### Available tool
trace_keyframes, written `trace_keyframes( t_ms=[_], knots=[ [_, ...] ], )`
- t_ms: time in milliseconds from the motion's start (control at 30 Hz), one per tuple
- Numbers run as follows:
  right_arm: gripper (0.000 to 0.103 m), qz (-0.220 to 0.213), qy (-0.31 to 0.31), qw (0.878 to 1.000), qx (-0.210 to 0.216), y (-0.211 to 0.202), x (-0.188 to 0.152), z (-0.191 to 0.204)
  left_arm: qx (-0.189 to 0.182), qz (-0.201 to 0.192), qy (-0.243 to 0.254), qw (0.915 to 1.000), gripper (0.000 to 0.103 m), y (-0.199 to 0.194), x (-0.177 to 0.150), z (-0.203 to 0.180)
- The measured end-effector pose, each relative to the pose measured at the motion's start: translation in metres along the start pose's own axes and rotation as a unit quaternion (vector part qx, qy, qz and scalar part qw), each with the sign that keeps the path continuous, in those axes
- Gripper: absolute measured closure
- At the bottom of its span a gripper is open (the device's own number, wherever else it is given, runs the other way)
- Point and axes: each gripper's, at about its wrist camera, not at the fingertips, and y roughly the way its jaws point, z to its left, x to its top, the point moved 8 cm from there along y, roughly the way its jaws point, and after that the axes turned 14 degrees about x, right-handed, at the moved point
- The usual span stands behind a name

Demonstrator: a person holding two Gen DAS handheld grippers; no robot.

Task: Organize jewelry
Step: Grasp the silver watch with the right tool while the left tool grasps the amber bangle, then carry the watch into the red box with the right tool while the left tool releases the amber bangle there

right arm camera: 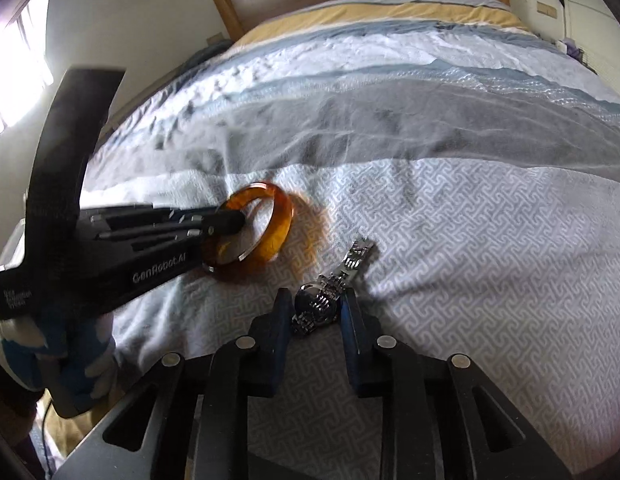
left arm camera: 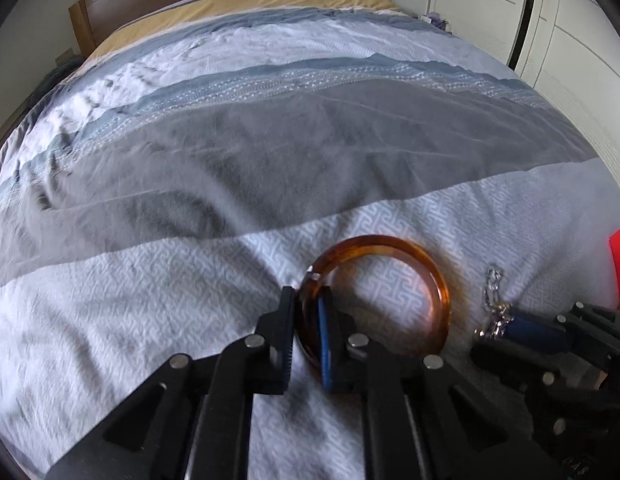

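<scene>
Left gripper (left arm camera: 308, 334) clamps the amber bangle's (left arm camera: 430, 272) rim while right gripper (right arm camera: 315, 312) pinches the steel watch (right arm camera: 322, 300) (both on the bedspread (right arm camera: 470, 260)), each grip ready to lift.

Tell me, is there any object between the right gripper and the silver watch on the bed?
Nothing visible. The silver watch already lies between the right gripper fingers on the bedspread. The amber bangle is off to its left, in the left gripper.
</scene>
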Motion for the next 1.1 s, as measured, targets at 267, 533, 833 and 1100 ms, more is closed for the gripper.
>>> trace_keyframes(
  t_ms=[267, 533, 833, 1100],
  knots=[
    [0.080, -0.029, 0.032, 0.999, 0.019, -0.044, -0.013, 0.007, -0.009, 0.011, -0.037, 0.9992, 0.095, -0.037, -0.020, 0.009],
    [0.080, -0.078, 0.050, 0.996, 0.010, -0.119, -0.023, 0.015, -0.025, -0.009, -0.029, 0.9992, 0.095, -0.094, -0.027, -0.013],
    [0.080, -0.118, 0.045, 0.990, -0.070, -0.234, -0.037, -0.025, -0.096, -0.042, 0.011, 0.9944, 0.095, -0.163, -0.017, -0.114],
    [0.080, -0.112, 0.074, 0.979, -0.157, -0.304, -0.063, -0.121, -0.157, -0.041, 0.079, 0.9836, 0.094, -0.191, -0.033, -0.242]
  ],
)
